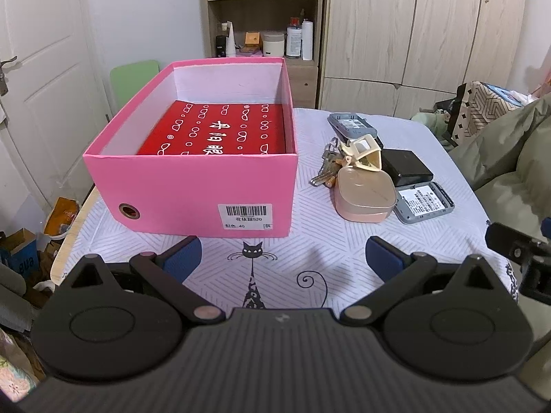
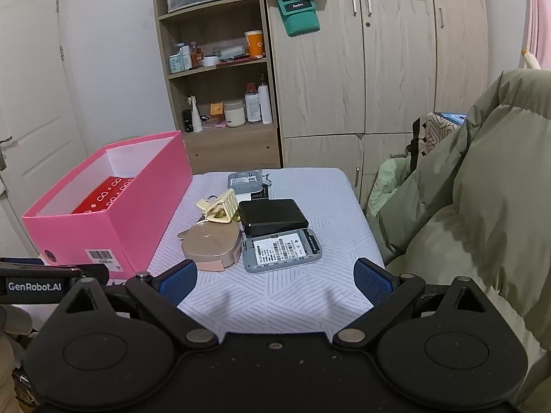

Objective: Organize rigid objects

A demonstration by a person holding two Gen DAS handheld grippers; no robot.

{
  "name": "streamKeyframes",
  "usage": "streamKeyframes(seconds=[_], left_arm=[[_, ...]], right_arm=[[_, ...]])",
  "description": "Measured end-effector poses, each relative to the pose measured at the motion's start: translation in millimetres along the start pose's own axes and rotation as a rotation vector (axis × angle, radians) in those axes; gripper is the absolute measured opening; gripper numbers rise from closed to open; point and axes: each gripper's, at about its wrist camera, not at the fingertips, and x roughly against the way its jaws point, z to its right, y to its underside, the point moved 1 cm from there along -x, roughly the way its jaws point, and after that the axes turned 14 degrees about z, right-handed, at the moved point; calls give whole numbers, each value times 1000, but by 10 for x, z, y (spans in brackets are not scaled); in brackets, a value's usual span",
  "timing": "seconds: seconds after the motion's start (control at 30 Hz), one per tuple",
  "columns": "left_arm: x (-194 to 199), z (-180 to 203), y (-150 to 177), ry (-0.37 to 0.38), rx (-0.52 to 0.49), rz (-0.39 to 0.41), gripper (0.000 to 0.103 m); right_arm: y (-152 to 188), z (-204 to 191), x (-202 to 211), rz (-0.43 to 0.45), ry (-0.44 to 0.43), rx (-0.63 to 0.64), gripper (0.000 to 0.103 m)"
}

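A pink shoebox [image 1: 193, 189] [image 2: 113, 213] stands open on the table's left side, with a flat red packet [image 1: 220, 130] lying inside. To its right sits a cluster: a rose-gold case [image 1: 365, 194] [image 2: 213, 244], a cream hair claw [image 1: 363, 155] [image 2: 220, 206], keys [image 1: 327, 168], a black box [image 1: 406, 167] [image 2: 272, 216] and two grey devices [image 1: 423, 201] [image 2: 282, 249] [image 1: 349, 124] [image 2: 246, 179]. My left gripper [image 1: 282, 260] hovers open in front of the shoebox. My right gripper [image 2: 275, 280] hovers open just short of the cluster. Both are empty.
The table wears a white cloth [image 1: 310, 268] with a black cat print [image 1: 253, 275]. An olive padded coat [image 2: 475, 206] crowds the right edge. Shelves [image 2: 220, 69] with bottles and a wardrobe [image 2: 396, 69] stand behind. Clutter lies on the floor at left [image 1: 41, 234].
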Motion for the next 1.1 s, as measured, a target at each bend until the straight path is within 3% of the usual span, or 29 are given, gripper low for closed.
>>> streamKeyframes(seconds=[1.1], left_arm=[[-87, 26, 12, -39, 21, 10, 103]], right_arm=[[33, 25, -138, -4, -20, 2, 99]])
